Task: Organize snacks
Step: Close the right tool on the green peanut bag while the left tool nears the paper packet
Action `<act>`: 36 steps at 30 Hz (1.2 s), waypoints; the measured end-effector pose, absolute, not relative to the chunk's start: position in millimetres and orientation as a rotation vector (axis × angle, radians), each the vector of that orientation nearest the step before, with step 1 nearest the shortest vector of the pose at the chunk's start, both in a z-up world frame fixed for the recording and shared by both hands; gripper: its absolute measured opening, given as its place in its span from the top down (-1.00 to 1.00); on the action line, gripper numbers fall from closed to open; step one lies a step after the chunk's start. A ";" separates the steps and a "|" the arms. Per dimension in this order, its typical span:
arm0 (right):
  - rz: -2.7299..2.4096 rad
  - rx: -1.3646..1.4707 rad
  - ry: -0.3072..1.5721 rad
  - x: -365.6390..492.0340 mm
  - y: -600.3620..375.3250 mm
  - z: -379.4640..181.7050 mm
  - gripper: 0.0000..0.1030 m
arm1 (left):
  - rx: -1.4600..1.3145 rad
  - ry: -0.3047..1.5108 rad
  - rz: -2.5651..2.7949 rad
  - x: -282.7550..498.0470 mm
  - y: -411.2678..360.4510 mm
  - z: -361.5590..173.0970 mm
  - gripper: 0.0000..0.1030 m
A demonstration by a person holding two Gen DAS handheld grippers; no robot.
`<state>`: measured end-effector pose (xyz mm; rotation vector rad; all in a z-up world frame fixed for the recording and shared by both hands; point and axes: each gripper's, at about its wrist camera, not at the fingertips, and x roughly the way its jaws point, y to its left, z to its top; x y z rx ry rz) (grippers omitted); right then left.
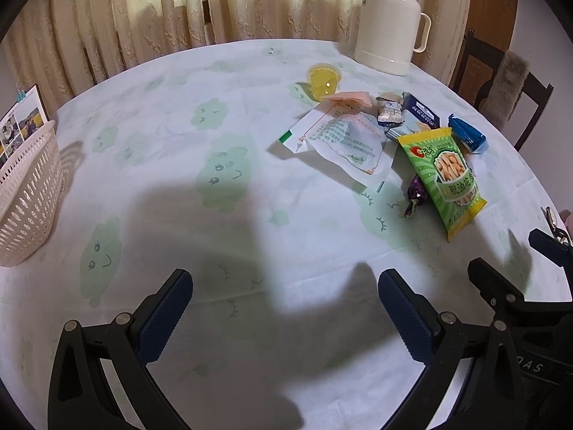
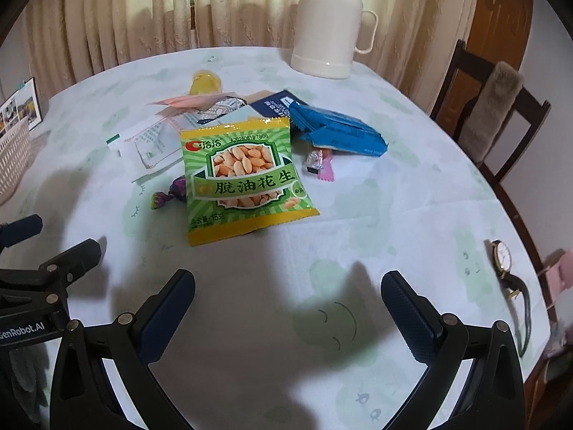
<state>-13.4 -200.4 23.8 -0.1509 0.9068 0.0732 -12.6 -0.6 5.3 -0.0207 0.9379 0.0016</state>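
Left wrist view: left gripper fingers apart, nothing between, low centre. White basket at left edge; green peanut packet right of centre.

Right wrist view: right gripper fingers apart, nothing held. Peanut packet mid-frame; blue wrapper just upper right.

tablecloth: you see white cloth printed with pale green smiling clouds
peanut packet: green sunburst stripes, yellow edges, your view shows tan peanuts pictured
blue wrapper: bright blue
candy: purple foil, green twisted ends
jelly cup: translucent yellow
basket: cream, slotted lattice
thermos: plain cream
curtains: beige, embossed
your finger pads: dark blue, dotted texture
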 end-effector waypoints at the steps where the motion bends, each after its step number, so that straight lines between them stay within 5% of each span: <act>1: 0.075 -0.152 0.904 -13.8 -200.7 24.0 -1.00 | -0.018 0.933 0.004 -13.3 -1.0 6.2 -0.99; 36: 0.248 -0.001 0.861 2.7 -225.0 38.5 -0.99 | 0.095 0.825 0.063 -13.1 9.4 38.0 -0.99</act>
